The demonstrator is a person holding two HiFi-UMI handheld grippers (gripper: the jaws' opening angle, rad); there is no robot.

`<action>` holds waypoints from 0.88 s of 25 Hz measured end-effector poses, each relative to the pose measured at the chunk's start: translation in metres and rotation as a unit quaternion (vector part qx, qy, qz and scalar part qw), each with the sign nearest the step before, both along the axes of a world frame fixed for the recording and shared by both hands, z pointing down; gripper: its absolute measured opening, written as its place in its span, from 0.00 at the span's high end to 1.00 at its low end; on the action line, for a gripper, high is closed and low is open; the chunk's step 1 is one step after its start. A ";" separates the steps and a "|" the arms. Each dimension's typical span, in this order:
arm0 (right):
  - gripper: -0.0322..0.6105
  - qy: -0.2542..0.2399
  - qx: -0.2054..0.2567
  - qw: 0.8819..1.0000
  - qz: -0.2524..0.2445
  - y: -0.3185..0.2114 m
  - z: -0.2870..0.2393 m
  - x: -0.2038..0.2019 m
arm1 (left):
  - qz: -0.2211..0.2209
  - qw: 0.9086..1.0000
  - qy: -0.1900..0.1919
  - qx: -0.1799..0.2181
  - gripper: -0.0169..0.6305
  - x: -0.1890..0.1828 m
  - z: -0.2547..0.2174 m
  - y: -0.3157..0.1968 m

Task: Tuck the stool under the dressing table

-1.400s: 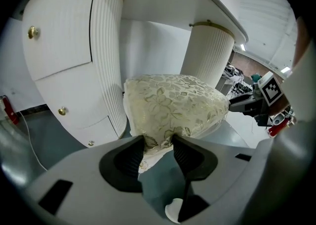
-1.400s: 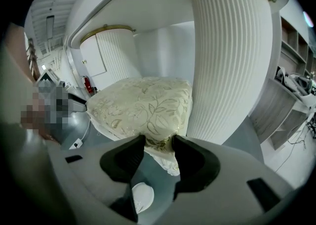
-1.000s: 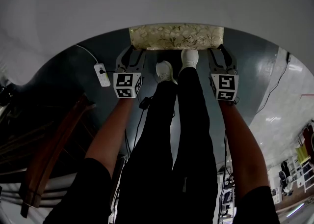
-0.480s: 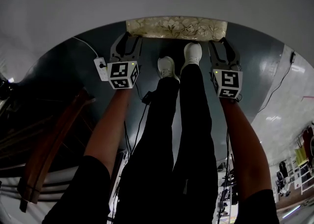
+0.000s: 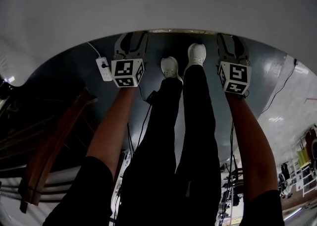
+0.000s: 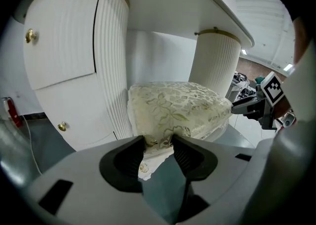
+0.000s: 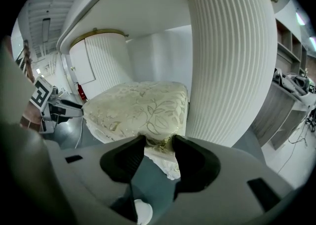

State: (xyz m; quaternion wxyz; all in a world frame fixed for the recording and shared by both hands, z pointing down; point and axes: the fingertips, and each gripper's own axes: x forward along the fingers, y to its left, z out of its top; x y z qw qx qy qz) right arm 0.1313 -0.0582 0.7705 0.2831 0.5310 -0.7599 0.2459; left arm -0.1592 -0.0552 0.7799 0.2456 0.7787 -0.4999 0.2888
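The stool [image 6: 177, 108] has a cream cushion with a gold leaf pattern and stands in the knee space of the white dressing table [image 6: 111, 56], between its two fluted pedestals. My left gripper [image 6: 158, 142] is shut on the cushion's near left corner. My right gripper [image 7: 158, 144] is shut on the stool [image 7: 138, 103] at its near right corner, beside the right pedestal [image 7: 227, 61]. In the head view the tabletop [image 5: 158, 2] hides nearly all of the stool [image 5: 178, 31]; the left gripper [image 5: 131, 41] and right gripper [image 5: 232, 41] reach under its edge.
The person's legs and white shoes [image 5: 171, 67] stand between the two arms on the dark floor. A white power strip [image 5: 103, 68] with its cable lies left of the left gripper. A wooden frame [image 5: 49, 155] leans at the lower left.
Both grippers have pushed forward with the stool. The cushion, plainly seen in front of the table a second ago, has slid under the tabletop, leaving only a thin strip.
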 end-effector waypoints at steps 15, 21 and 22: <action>0.64 -0.003 0.020 1.000 0.013 -0.007 -0.001 0.004 | -0.053 0.999 -0.001 -0.004 0.67 0.004 0.000 -0.012; 0.64 -0.009 0.023 0.999 0.026 -0.005 -0.003 0.005 | -0.051 0.999 -0.002 0.000 0.67 0.003 -0.002 -0.013; 0.64 -0.010 0.023 0.999 0.034 -0.004 -0.003 0.004 | -0.048 0.999 -0.002 -0.001 0.67 0.003 -0.001 -0.012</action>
